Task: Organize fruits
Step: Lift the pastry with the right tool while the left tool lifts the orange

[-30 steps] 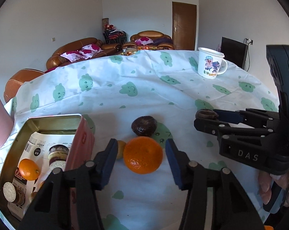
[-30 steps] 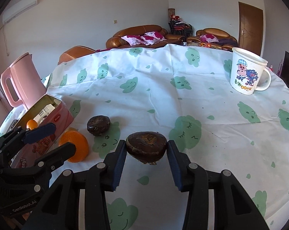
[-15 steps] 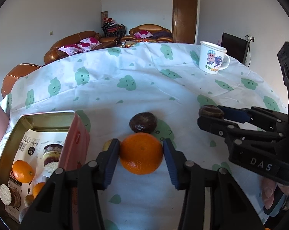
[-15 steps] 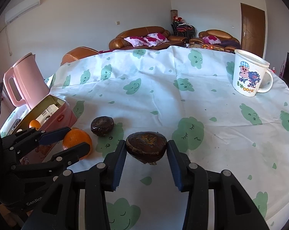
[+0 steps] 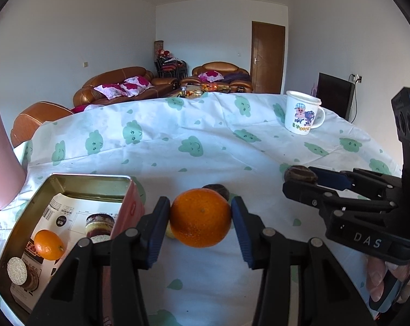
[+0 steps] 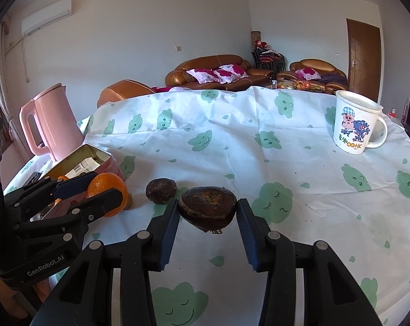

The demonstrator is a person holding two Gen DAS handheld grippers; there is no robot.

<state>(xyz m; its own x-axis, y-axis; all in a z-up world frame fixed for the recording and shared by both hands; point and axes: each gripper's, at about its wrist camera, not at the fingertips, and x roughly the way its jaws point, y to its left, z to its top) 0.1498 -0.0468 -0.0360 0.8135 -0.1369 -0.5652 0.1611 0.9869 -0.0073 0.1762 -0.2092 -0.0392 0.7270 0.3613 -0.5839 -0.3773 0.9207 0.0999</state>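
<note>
My left gripper point(image 5: 200, 210) is shut on a big orange point(image 5: 200, 224) and holds it just above the cloth, beside the open pink tin point(image 5: 91, 182). The tin holds a small orange point(image 5: 49, 244) and a round biscuit point(image 5: 17, 269). My right gripper point(image 6: 207, 214) is shut on a dark brown wrinkled fruit point(image 6: 207, 206), clear of the table. From the right wrist view the left gripper point(image 6: 107, 187) and its orange point(image 6: 104, 182) show at the left. A second dark fruit point(image 6: 161, 187) lies on the cloth between both grippers, and a small yellow fruit point(image 6: 129, 202) lies beneath the orange.
A white cloth with green cloud prints point(image 6: 259, 163) covers the round table. A pink kettle point(image 6: 51, 125) stands behind the tin at the left edge. A cartoon mug point(image 6: 354, 125) stands at the far right. A person's fingers point(image 5: 376, 277) grip the right tool. Sofas lie beyond.
The orange, which sat on the cloth with gaps to the left gripper's pads, is now pinched between them and raised a little. The right gripper has kept still with its dark fruit.
</note>
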